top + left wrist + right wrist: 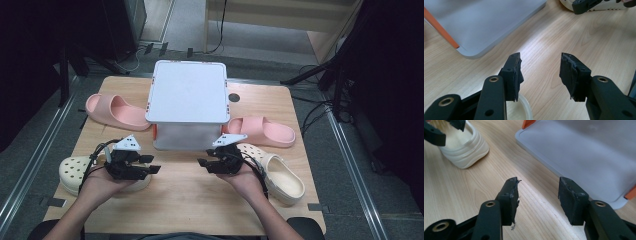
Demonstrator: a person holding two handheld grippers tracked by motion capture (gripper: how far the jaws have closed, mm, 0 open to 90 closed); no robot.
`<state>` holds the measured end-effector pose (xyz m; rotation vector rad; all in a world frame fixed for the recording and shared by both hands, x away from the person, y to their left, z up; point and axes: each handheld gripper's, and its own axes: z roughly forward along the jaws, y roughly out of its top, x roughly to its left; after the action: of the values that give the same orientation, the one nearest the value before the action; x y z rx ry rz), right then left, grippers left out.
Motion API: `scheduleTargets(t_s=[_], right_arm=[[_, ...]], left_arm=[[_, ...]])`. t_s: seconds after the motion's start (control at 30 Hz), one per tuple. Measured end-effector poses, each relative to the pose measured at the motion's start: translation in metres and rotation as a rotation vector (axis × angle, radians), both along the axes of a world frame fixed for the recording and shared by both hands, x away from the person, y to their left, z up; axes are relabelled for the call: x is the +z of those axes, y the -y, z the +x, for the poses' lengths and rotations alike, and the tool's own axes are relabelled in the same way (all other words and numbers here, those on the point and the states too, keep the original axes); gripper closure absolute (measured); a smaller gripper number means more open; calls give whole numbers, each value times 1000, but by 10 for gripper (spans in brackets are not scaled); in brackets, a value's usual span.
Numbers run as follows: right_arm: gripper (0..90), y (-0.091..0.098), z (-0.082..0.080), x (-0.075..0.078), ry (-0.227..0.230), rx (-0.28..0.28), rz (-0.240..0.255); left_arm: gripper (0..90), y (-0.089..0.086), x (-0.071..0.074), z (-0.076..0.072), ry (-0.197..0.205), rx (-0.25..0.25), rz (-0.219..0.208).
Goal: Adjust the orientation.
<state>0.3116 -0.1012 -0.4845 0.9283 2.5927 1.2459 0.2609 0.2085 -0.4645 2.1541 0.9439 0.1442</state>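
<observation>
A grey-lidded storage box [187,100] with orange latches stands mid-table. One pink slide [115,111] lies to its left and another [262,131] to its right. A cream clog [72,172] rests under my left hand, and its mate [282,177] lies by my right wrist. My left gripper [152,169] and right gripper [202,163] hover in front of the box, pointing at each other, both open and empty. In the left gripper view the gripper [540,67] hangs over bare wood near the box [486,20]. In the right gripper view the gripper [539,188] has the box [586,152] ahead on the right and a clog [464,147] on the left.
The wooden table [185,200] has bare room between the grippers and its front edge. A dark round hole [233,98] sits beside the box. Metal rails and cables run along the floor on both sides.
</observation>
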Motion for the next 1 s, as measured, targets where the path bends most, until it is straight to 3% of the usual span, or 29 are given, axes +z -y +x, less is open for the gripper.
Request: scheduleTargets(t_s=[0.07, 0.1, 0.17, 0.3, 0.47, 0.57, 0.63, 0.73, 0.9, 1.0], right_arm=[[542, 0, -2, -2, 32, 23, -11], [555, 0, -2, -3, 39, 22, -19], [555, 2, 0, -3, 12, 20, -25], [501, 5, 2, -3, -17, 19, -4], [503, 2, -2, -2, 4, 44, -17], [511, 0, -5, -1, 39, 55, -24], [532, -1, -6, 0, 39, 56, -9], [530, -2, -7, 2, 38, 68, -22], [527, -4, -4, 3, -27, 53, 2], [548, -5, -1, 6, -35, 66, 15]], left_arm=[[551, 2, -1, 1, -12, 0, 0], [569, 3, -1, 2, -43, -2, -5], [602, 3, 0, 2, -47, -4, -3], [598, 5, 1, 2, -40, -4, 2], [579, 3, -1, 3, -41, -1, 2], [525, 1, 0, 2, 7, 29, 12], [532, -2, 3, 3, 0, 28, -12], [548, -3, 4, 2, -10, 36, -6], [567, -5, 5, -1, -28, 39, 1], [568, -8, 6, -1, -37, 46, 2]])
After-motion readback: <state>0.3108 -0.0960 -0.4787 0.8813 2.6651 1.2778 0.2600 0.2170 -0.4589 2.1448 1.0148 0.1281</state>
